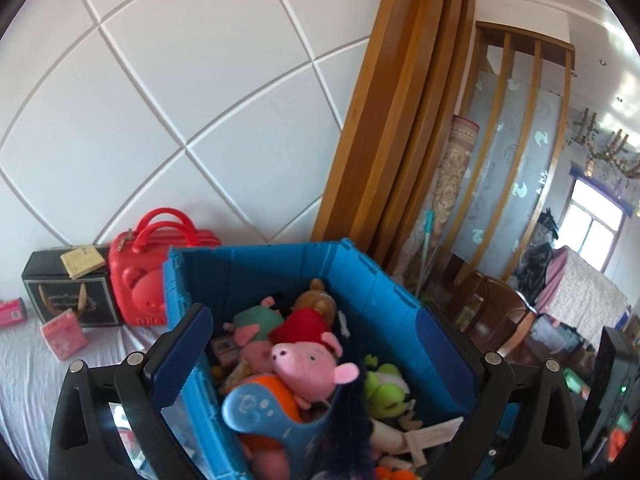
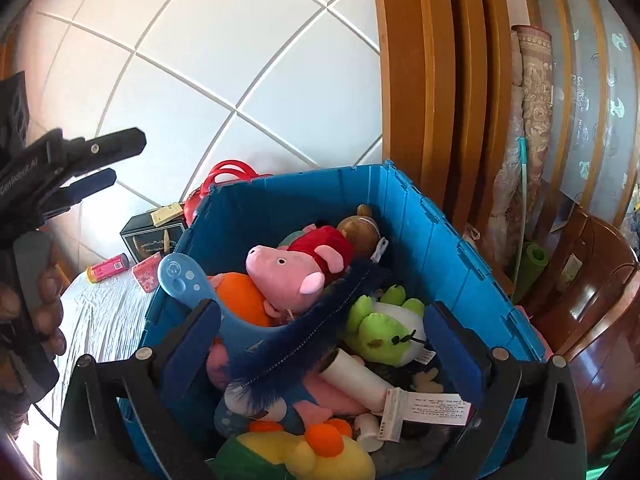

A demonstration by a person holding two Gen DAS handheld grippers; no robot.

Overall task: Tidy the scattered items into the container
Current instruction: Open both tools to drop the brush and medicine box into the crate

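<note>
Left gripper (image 1: 312, 356): jaws standing wide, nothing between the pads; hanging over the bin's near-left wall, looking down into it.
Right gripper (image 2: 320, 344): jaws spread wide too, nothing pinched; hovering over the bin's near edge, tilted down at the pile.
Bin (image 1: 256, 264): blue crate, sitting on the white cloth (image 1: 24, 364), nearly full of soft toys.
In the bin: pink pig (image 2: 288, 274) lying on top, snout pointing left in the right view; green frog (image 2: 384, 322) to its right; blue fuzzy strip (image 2: 304, 328) lying slantwise across the pile, long axis running from near-left to far-right; blue scoop (image 2: 188, 280) leaning against the left wall, its head poking above the rim.
Still out: pink box (image 1: 64, 334), pink tube (image 2: 108, 267), both lying on the cloth left of the bin; a further pink item (image 1: 12, 312) at the left edge, too cut off to name.
Not task items, likely: black box (image 1: 68, 296) and red case (image 1: 148, 276) standing against the wall.
Key relation: the leftovers are lying to the left of the bin, outside its left wall; both tools are pointing into the bin, away from them.
Nearer hand: left, judging by how it is sitting on that side; in the right view it shows high at the left, above the cloth.
Next move, my reading: left gripper swinging left and down to the pink box, which is sitting tilted on the cloth, nearest the crate.
Risk: the crate wall standing between tool and box on a straight swing.
</note>
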